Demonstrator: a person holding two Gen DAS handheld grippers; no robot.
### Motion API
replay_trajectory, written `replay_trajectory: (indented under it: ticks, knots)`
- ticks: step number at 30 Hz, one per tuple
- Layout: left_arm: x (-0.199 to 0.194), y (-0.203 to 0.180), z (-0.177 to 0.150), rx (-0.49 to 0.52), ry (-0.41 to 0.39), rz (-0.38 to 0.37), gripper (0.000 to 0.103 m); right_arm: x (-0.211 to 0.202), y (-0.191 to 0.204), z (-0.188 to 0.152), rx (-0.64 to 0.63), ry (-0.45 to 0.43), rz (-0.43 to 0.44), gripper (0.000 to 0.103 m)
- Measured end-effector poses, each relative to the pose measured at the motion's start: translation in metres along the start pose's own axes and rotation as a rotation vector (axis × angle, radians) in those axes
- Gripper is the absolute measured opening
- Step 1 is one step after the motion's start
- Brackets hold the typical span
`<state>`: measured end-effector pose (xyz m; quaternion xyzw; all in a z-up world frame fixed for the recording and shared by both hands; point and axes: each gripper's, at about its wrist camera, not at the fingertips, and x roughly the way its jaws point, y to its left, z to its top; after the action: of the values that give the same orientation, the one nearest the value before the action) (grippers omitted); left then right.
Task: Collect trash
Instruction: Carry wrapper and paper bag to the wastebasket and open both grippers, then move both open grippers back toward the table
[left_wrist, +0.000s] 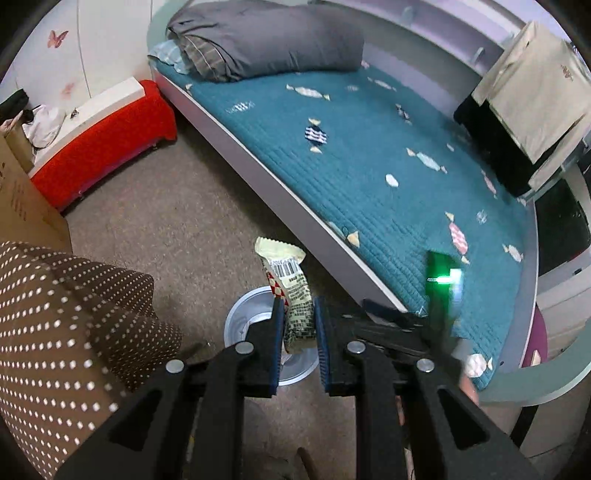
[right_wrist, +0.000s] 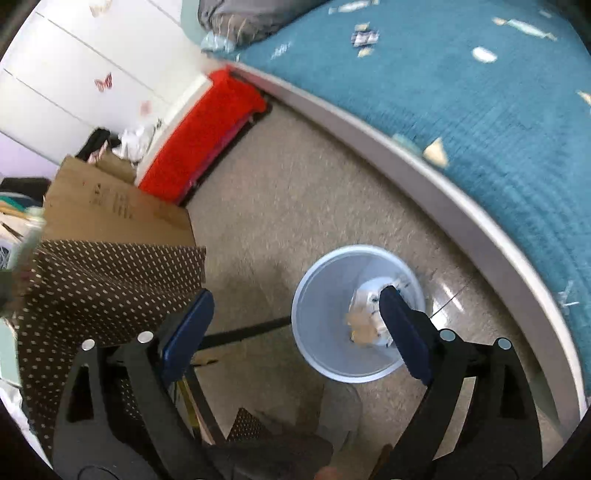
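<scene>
My left gripper (left_wrist: 298, 310) is shut on a cream snack wrapper (left_wrist: 286, 280) with a barcode and red triangles, held upright above a pale blue trash bin (left_wrist: 236, 325) on the floor. In the right wrist view my right gripper (right_wrist: 295, 310) is open and empty, above the floor beside the same trash bin (right_wrist: 321, 295), which holds crumpled white and tan trash (right_wrist: 364, 317). The right gripper's body, with a green light (left_wrist: 441, 280), shows at the right of the left wrist view.
A bed with a teal candy-print cover (left_wrist: 369, 155) and white frame (right_wrist: 424, 177) runs along the right. A brown polka-dot cloth (left_wrist: 66, 325) and a cardboard box (right_wrist: 110, 210) stand at left. A red bench (left_wrist: 107, 144) sits by the wall. The floor is beige carpet.
</scene>
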<state>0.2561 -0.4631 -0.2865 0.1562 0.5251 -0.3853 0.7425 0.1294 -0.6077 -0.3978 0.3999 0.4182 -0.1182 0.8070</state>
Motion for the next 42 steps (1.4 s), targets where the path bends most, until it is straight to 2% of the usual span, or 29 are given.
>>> replay_trajectory:
  ticks: [5, 7, 8, 9, 11, 15, 19, 24, 28, 33, 37, 42]
  knots:
    - [0.024, -0.008, 0.007, 0.02, 0.048, 0.012, 0.019, -0.041, 0.003, 0.01, -0.004, -0.091, 0.016, 0.093]
    - [0.034, -0.009, 0.009, 0.023, 0.085, 0.013, 0.043, -0.056, 0.005, 0.012, -0.005, -0.121, 0.022, 0.095]
    - [0.038, -0.01, 0.01, 0.026, 0.096, 0.02, 0.078, -0.061, 0.007, 0.012, -0.006, -0.132, 0.023, 0.096]
    - [0.041, -0.01, 0.01, 0.032, 0.098, 0.046, 0.095, -0.065, 0.006, 0.013, -0.005, -0.137, 0.018, 0.097]
    - [0.04, -0.01, 0.01, 0.029, 0.081, 0.064, 0.095, -0.072, 0.009, 0.012, -0.003, -0.152, -0.016, 0.097]
    - [0.027, -0.002, 0.008, -0.032, 0.069, 0.064, 0.095, -0.082, 0.017, 0.009, -0.003, -0.177, -0.029, 0.097]
    - [-0.007, 0.004, -0.003, -0.057, -0.029, 0.072, 0.095, -0.099, 0.037, 0.0, -0.04, -0.22, -0.097, 0.097]
    - [-0.062, 0.002, -0.026, -0.045, -0.148, 0.09, 0.095, -0.132, 0.072, -0.012, -0.123, -0.285, -0.094, 0.097]
    - [-0.111, 0.003, -0.051, -0.027, -0.258, 0.141, 0.095, -0.16, 0.114, -0.025, -0.211, -0.317, -0.075, 0.097]
    - [-0.171, 0.018, -0.093, -0.045, -0.372, 0.182, 0.095, -0.176, 0.166, -0.048, -0.313, -0.3, -0.021, 0.097]
    - [-0.206, 0.035, -0.125, -0.071, -0.432, 0.246, 0.095, -0.179, 0.214, -0.072, -0.406, -0.273, 0.015, 0.097]
    - [-0.242, 0.078, -0.169, -0.165, -0.488, 0.304, 0.095, -0.165, 0.267, -0.107, -0.517, -0.227, 0.042, 0.097]
